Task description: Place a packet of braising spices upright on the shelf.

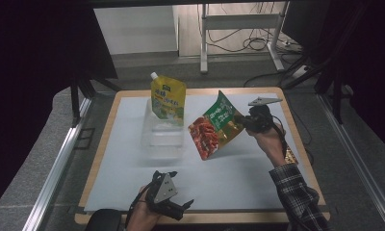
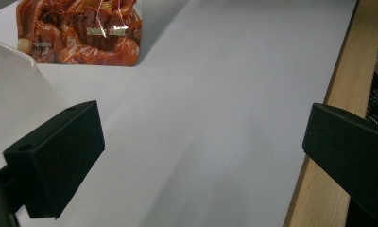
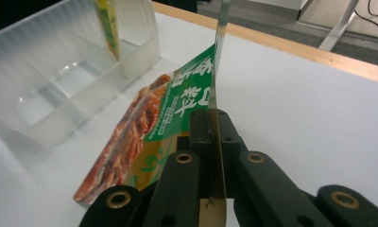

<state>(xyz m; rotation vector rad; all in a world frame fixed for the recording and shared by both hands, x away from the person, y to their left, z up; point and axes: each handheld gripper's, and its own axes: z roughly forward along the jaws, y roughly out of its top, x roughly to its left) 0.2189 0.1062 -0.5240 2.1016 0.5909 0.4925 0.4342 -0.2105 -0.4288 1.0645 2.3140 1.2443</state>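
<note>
A red and green food pouch (image 1: 213, 126) hangs tilted above the white sheet, its lower corner near the surface. My right gripper (image 1: 242, 123) is shut on its right edge. In the right gripper view the jaws (image 3: 214, 127) pinch the thin foil edge of the pouch (image 3: 175, 101). A yellow pouch (image 1: 168, 98) with a white cap stands in the far end of a clear plastic bin (image 1: 162, 137). My left gripper (image 1: 182, 190) rests near the front edge, open and holding nothing. In the left gripper view (image 2: 203, 156), the jaws stand wide apart over bare sheet, with the red pouch (image 2: 81, 33) beyond.
The white sheet (image 1: 238, 173) covers a wooden table with its rim (image 1: 296, 139) showing around it. A shiny gold packet (image 1: 290, 156) lies by the right wrist. Metal stand legs (image 1: 203, 43) and cables sit on the floor behind the table.
</note>
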